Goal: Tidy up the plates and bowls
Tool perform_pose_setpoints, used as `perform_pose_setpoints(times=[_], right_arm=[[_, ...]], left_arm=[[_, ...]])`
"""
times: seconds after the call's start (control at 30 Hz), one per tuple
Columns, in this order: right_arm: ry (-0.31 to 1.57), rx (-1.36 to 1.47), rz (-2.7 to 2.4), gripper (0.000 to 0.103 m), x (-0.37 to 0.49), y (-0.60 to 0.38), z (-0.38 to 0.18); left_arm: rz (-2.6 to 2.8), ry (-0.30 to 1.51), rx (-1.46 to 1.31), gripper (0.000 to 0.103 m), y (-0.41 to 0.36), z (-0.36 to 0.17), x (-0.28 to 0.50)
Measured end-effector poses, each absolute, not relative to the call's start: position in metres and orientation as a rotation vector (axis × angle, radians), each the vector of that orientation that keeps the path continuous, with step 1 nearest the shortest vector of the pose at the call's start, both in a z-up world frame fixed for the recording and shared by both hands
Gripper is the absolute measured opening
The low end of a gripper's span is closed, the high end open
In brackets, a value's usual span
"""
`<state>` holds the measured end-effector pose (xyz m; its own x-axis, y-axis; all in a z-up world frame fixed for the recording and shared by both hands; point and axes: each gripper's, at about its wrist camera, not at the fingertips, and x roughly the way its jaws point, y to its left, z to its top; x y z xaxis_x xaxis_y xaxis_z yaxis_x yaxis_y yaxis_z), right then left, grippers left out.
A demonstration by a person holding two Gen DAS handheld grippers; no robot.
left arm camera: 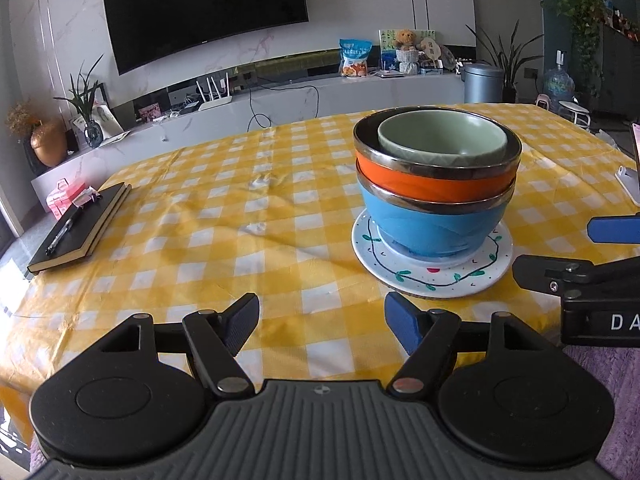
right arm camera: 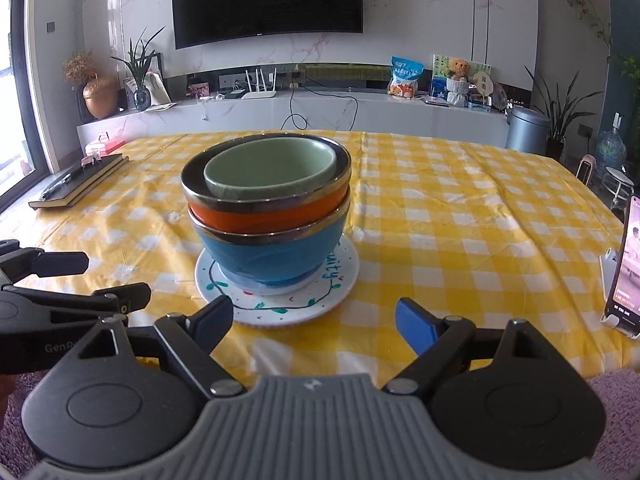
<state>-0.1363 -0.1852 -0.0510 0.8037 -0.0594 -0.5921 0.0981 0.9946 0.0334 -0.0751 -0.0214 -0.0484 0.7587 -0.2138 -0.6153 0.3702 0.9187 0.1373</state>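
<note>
In the left wrist view I am looking over my left gripper [left arm camera: 322, 322], whose jaws are standing wide apart at the bottom centre of the frame with only the yellow-and-white checked tablecloth [left arm camera: 224, 208] showing between them; nothing is being held. The stack of dishes is sitting right of centre: a white plate [left arm camera: 432, 276] with a painted vine border is lying flat on the cloth, a blue bowl [left arm camera: 432, 224] is standing upright on it, an orange bowl [left arm camera: 436, 182] is nesting in the blue one, and a pale green bowl [left arm camera: 442, 136] is resting inside the orange one. The stack is lying just beyond and to the right of the left gripper's fingertips, apart from them. At the right edge of this frame I am seeing part of my right gripper, one blue pad and a black finger. In the right wrist view my right gripper [right arm camera: 314, 324] is likewise standing wide open at the bottom centre and gripping nothing; the plate's near rim is lying just beyond its left fingertip, and whether the two are touching I cannot tell. A black notebook [left arm camera: 78, 228] with a pen [left arm camera: 64, 234] on it is lying at the left of the cloth, and a propped phone [right arm camera: 626, 264] is standing at the right edge of the right wrist view.
</note>
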Motion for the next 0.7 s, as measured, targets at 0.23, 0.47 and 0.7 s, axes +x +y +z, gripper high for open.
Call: perform_pose_setpoints(times=[0.23, 0.47, 0.7], right_arm=[[0.634, 0.058, -0.075, 0.087, -0.1364, -0.1839, -0.0526], [0.630, 0.040, -0.068, 0.087, -0.1371, -0.1808, -0.0518], [0.630, 0.037, -0.067, 0.087, -0.1367, -0.1807, -0.0523]], left_arm=[[-0.318, 0.645, 0.258, 0.084, -0.0203, -0.0495, -0.0743], [-0.317, 0.648, 0.259, 0.084, -0.0194, -0.0504, -0.0747], [-0.317, 0.652, 0.256, 0.084, -0.0191, -0.0508, -0.0742]])
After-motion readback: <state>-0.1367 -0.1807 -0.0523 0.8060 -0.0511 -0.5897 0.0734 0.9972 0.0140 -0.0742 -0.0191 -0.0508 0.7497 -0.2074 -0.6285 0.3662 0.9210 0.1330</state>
